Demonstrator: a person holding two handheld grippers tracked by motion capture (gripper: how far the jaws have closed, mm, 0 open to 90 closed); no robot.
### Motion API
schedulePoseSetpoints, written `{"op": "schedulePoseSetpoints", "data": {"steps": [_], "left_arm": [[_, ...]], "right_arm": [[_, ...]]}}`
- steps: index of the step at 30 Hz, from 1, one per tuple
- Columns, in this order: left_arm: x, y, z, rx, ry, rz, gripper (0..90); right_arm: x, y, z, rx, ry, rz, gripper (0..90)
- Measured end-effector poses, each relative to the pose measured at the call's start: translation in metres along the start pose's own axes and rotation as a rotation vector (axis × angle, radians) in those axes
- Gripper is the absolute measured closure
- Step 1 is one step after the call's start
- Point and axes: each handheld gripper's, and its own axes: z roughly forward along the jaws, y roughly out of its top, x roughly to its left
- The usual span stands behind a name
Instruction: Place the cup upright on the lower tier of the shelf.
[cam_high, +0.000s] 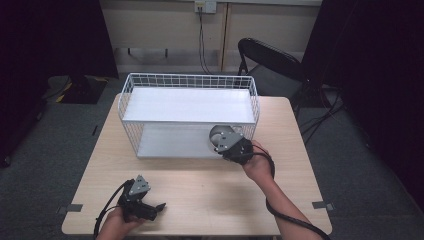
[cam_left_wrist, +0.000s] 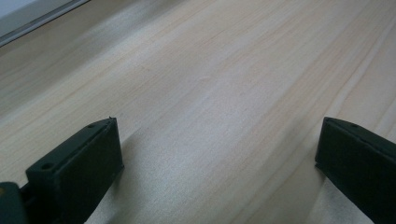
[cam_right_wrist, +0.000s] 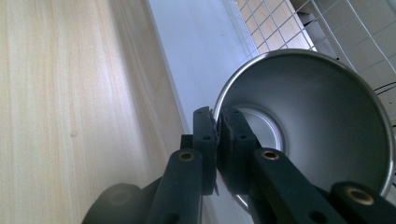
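Spreading across the middle of the high view, the pale wooden bench (cam_high: 200, 200) carries everything here, and at its far half stands the white wire basket rack with two white shelves (cam_high: 189, 116), its open front facing the person. Smaller than that is the shiny round steel bowl (cam_right_wrist: 322, 126), tipped on edge at the right end of the rack's lower shelf (cam_right_wrist: 196, 56), just at the shelf's front lip, with its hollow turned toward the right gripper camera. The right tongs (cam_high: 223, 142) are clenched on the bowl's rim, one pad inside and one outside the thin wall (the grip sits at the rim's near edge, so the bowl hangs beyond the tips, toward the mesh). That is the relation the next move likely turns on: the bowl lies straight ahead of the tongs and into the rack, so setting it down flat would mean rolling the wrist. The left tongs (cam_high: 159, 205) rest released and empty on the bench near its front edge, well apart from the rack; the right hand (cam_high: 257, 165) is plainly the nearer one.
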Motion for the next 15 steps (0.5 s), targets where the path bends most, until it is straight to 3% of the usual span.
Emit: {"op": "schedulePoseSetpoints", "data": {"steps": [15], "left_arm": [[0.0000,0.0000,0.0000,0.000,0.000,0.000,0.0]], "right_arm": [[-0.0011,-0.0062,0.0068,-0.005,-0.009,0.020,85.4]]}}
